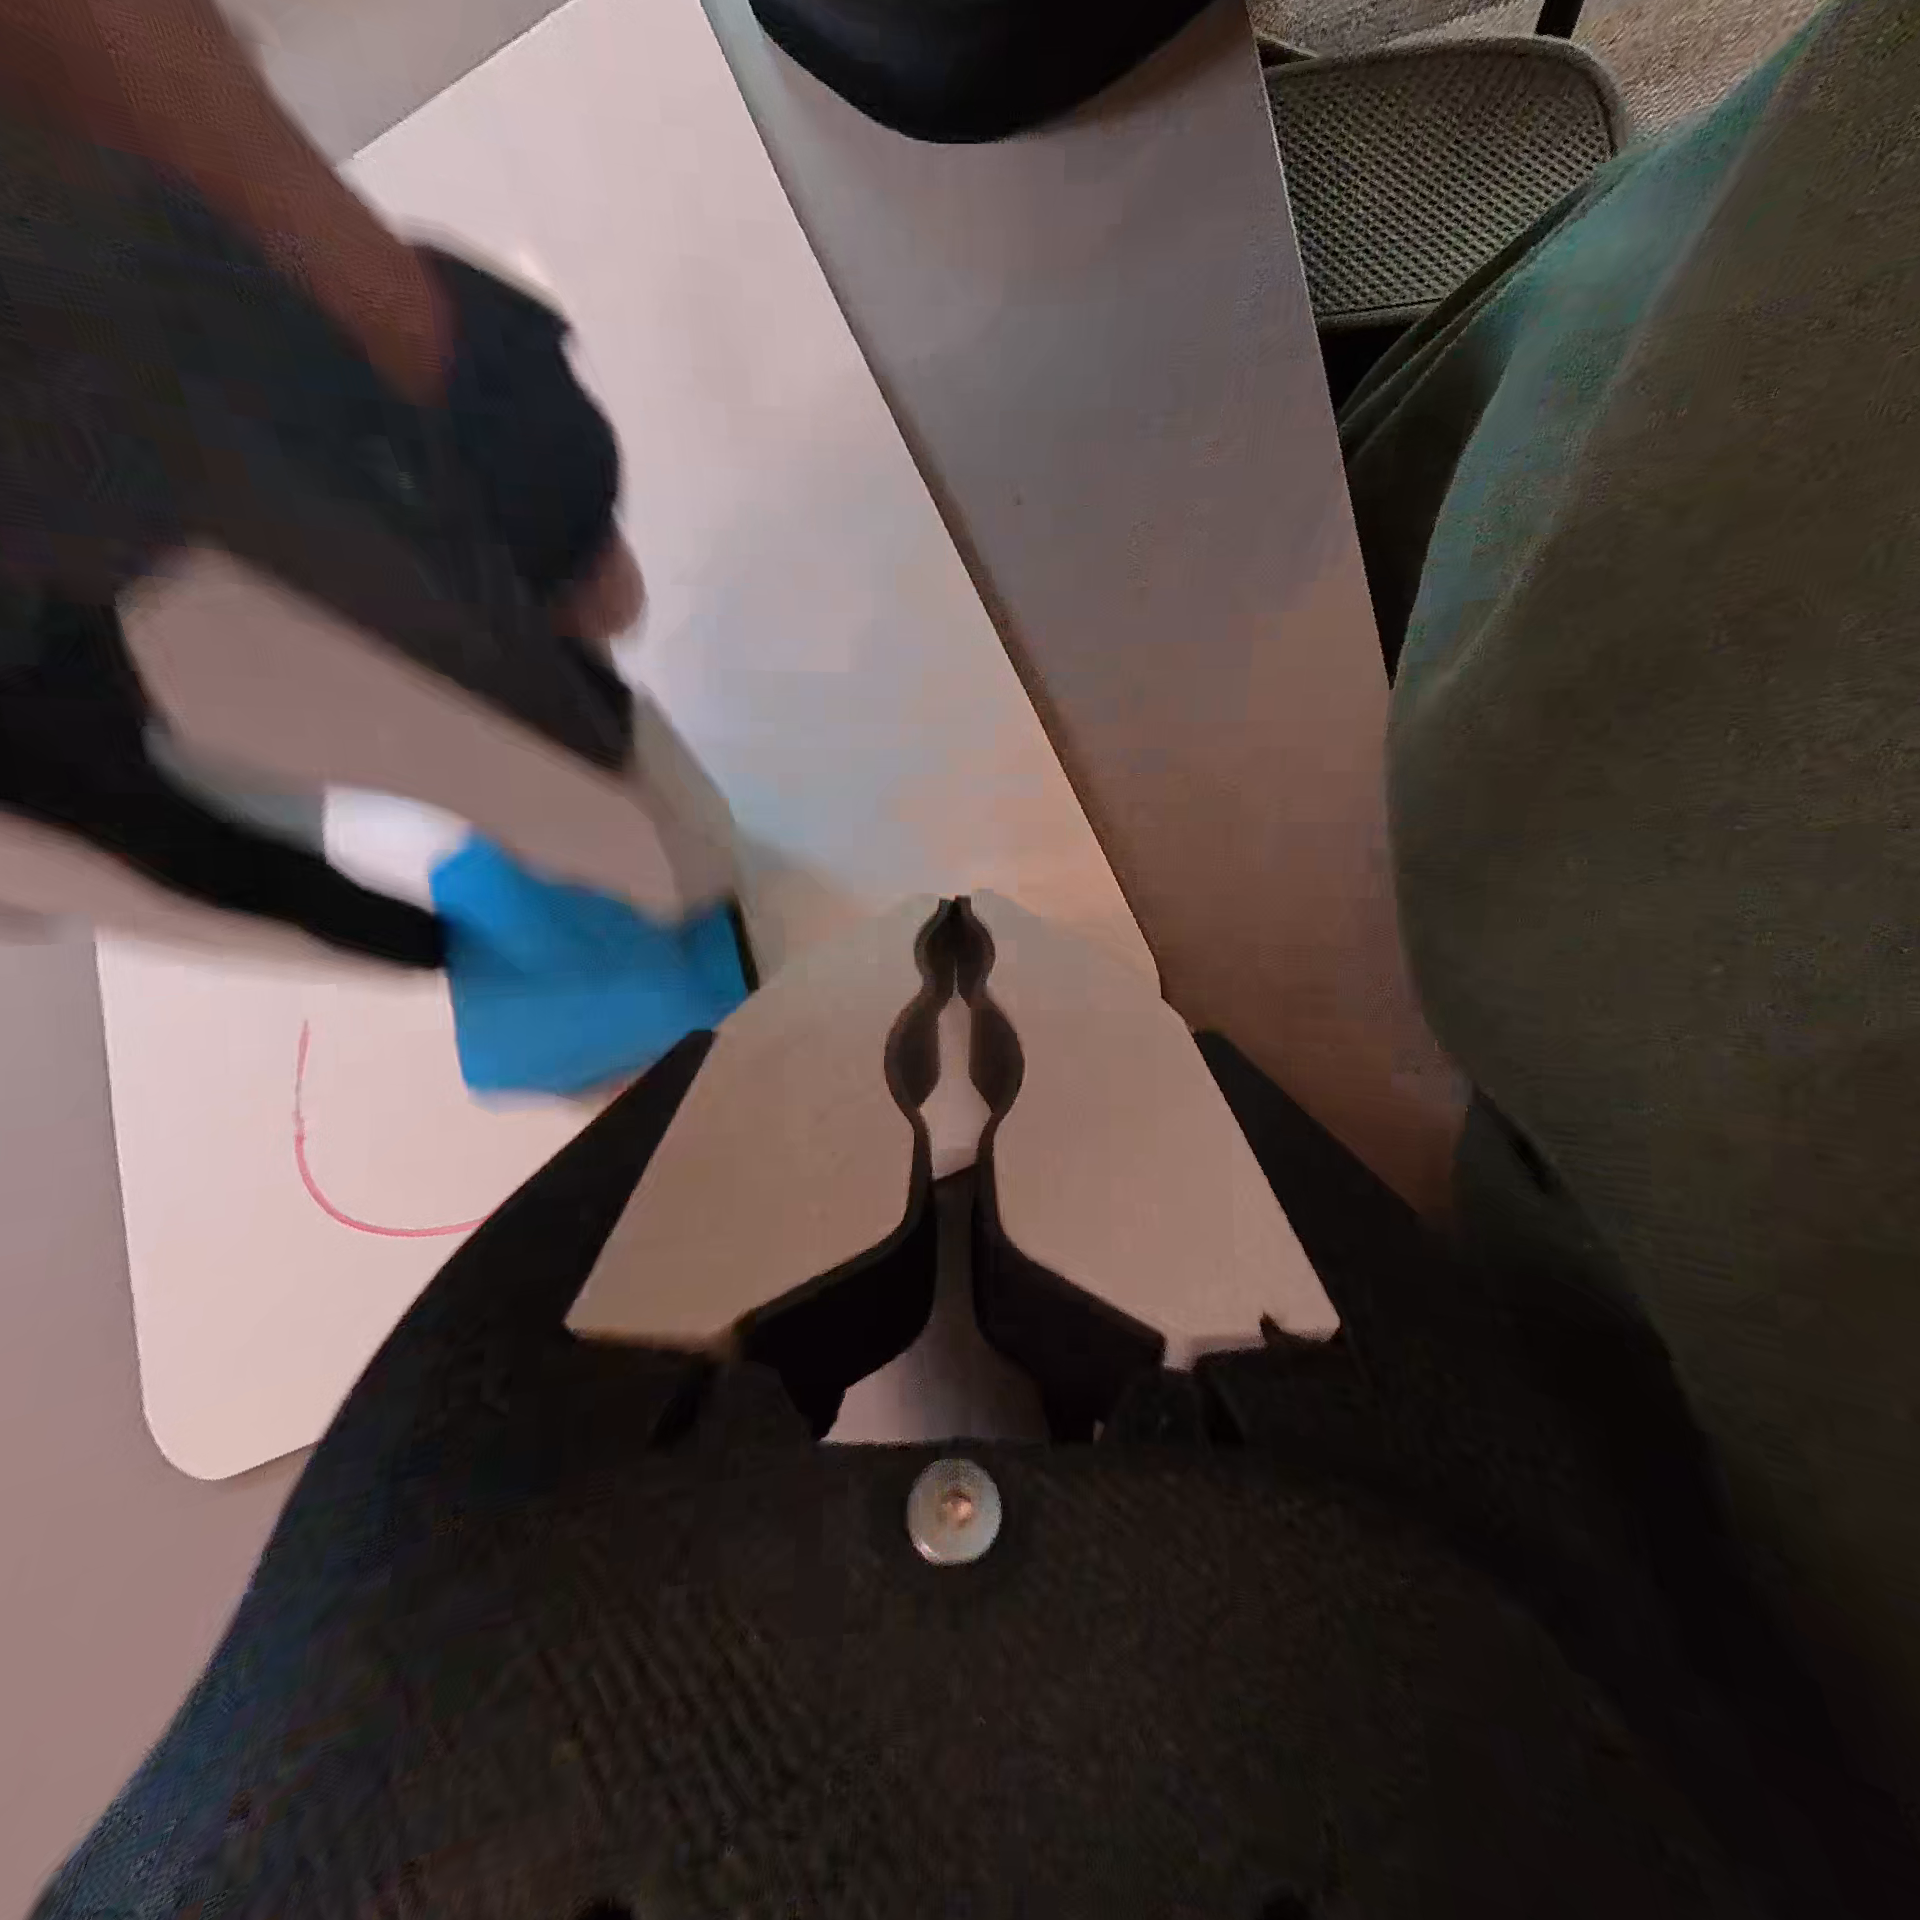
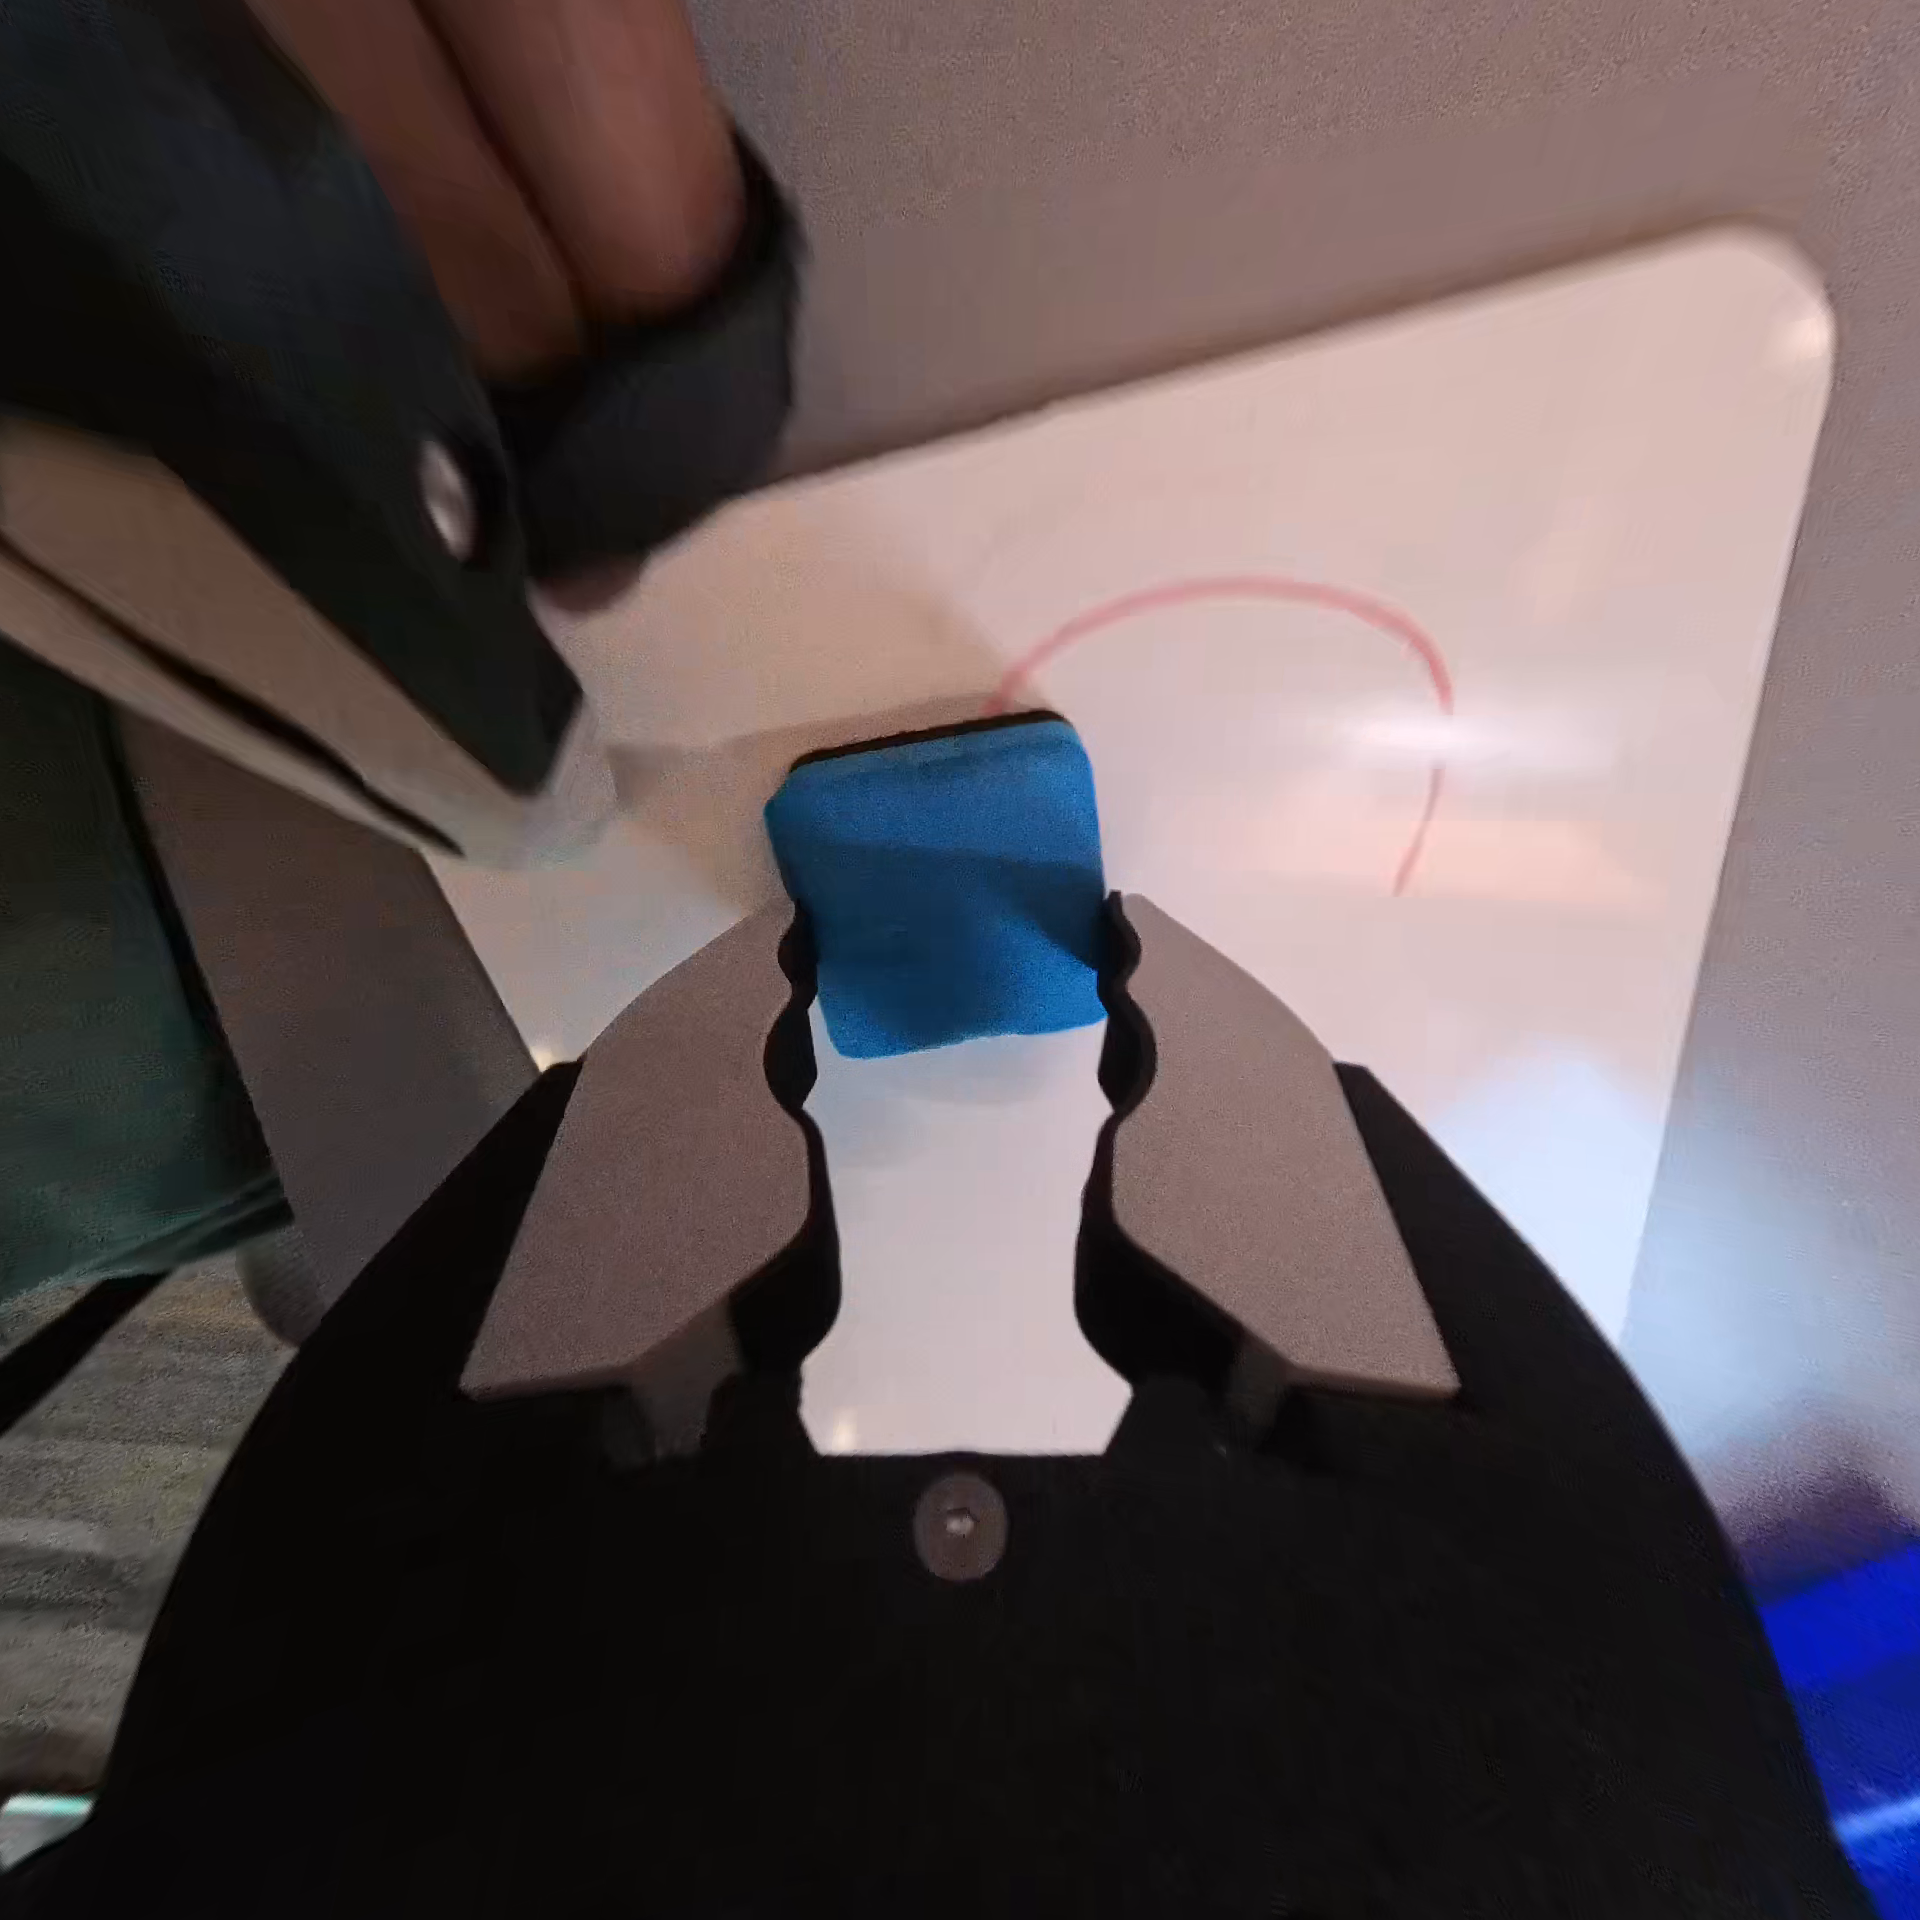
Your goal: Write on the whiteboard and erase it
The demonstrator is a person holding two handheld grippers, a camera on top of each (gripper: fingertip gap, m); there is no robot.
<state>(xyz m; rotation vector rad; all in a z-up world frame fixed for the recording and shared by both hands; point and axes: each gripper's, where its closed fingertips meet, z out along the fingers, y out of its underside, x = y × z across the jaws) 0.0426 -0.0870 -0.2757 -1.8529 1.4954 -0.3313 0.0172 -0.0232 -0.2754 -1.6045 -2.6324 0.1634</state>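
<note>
A white whiteboard (image 2: 1351, 1039) lies flat on the table, with a thin red curved line (image 2: 1247, 587) drawn on it. My right gripper (image 2: 956, 909) is shut on a blue square eraser (image 2: 935, 873) with a black underside, which sits on the board at the near end of the red line. In the left wrist view the eraser (image 1: 582, 977) is blurred, beside the red line (image 1: 343, 1205) on the board (image 1: 260, 1299). My left gripper (image 1: 958, 904) is shut with nothing between its pads, over the board's edge. It also shows in the right wrist view (image 2: 561, 800), just left of the eraser.
The grey table (image 1: 1039, 364) runs past the board. A person's green clothing (image 1: 1662, 727) fills the right side, with a mesh chair (image 1: 1434, 177) behind. A dark object (image 1: 966, 62) sits at the table's far end. A hand (image 2: 582, 156) holds the left gripper.
</note>
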